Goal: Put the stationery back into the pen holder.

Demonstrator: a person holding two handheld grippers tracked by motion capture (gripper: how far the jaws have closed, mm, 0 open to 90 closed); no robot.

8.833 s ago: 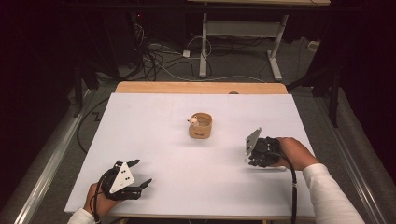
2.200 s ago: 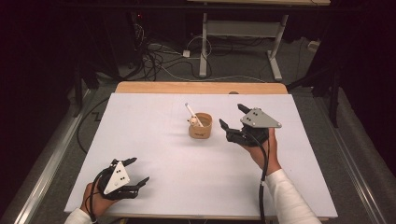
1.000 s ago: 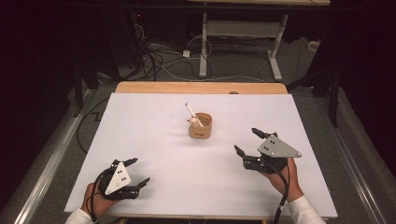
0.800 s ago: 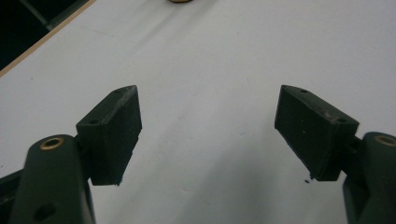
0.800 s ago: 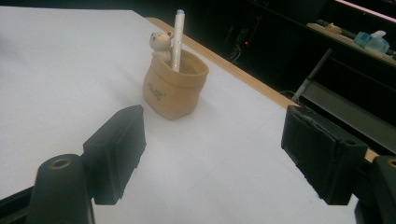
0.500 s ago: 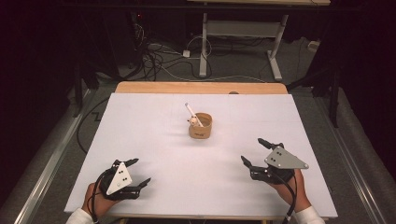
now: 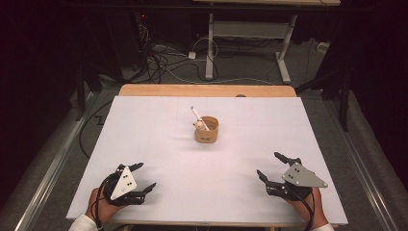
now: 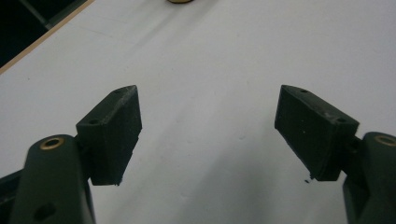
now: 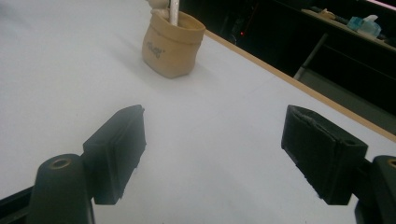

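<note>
The small tan pouch [image 7: 207, 130] with a stick [image 7: 197, 117] in it stands far from both grippers, mid-table. The left gripper [image 7: 143, 177] and the right gripper [image 7: 272, 167] rest spread and empty near the table's [image 7: 159, 120] near edge, with bare white surface between them.

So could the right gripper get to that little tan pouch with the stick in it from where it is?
Probably yes. The right gripper has its jaws wide open, and only bare white table lies between it and the tan pouch, with nothing standing in the way.

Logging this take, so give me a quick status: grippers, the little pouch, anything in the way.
Left gripper open, empty, near table edge. Right gripper open, empty, well short of pouch. Pouch upright mid-table, white stick leaning out of it. Nothing between.
</note>
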